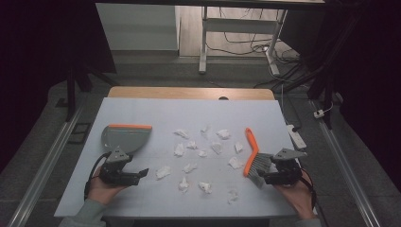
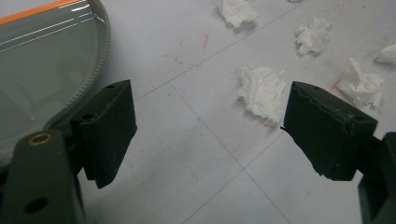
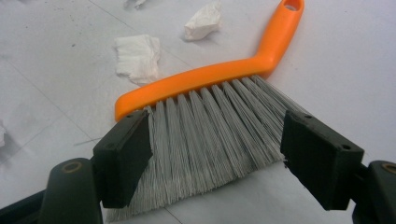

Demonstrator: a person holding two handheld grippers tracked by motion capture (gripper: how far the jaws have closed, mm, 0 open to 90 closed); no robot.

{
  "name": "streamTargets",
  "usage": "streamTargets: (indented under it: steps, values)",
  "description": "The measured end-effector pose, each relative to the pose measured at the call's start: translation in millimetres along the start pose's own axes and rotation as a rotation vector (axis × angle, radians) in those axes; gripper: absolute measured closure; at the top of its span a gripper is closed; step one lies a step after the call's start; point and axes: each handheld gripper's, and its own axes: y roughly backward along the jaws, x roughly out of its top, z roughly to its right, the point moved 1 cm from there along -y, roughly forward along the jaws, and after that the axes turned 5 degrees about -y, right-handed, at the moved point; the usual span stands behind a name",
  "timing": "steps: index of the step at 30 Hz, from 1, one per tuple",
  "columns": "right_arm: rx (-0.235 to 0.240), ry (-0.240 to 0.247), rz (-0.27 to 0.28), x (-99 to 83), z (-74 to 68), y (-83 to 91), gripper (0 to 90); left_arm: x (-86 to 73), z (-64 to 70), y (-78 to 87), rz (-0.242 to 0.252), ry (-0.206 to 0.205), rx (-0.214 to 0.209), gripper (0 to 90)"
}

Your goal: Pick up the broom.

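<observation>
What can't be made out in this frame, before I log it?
- Dustpan: its near end sits under the left tool in the high view, so whether it has a handle is hidden; the left gripper view's edge cuts it off.
- Brush: in the right gripper view the right tool has its jaws open around the bristles; contact is unclear.
- Paper scraps: too small in the high view to count surely.
</observation>
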Motion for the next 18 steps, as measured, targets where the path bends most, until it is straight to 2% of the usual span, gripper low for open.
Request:
streamTargets:
  steps: [9, 18]
  values:
    - [0.007, 0.008, 0.002, 2.8, -0.3, 1.1, 24.5, -0.8, 0.3, 0.7, 0.004, 0.000, 0.004, 18.1]
    - [0.013, 0.020, -0.021, 4.3, -4.0, 0.3, 24.5, -2.0, 0.4, 1.9, 0.000, -0.007, 0.007, 18.2]
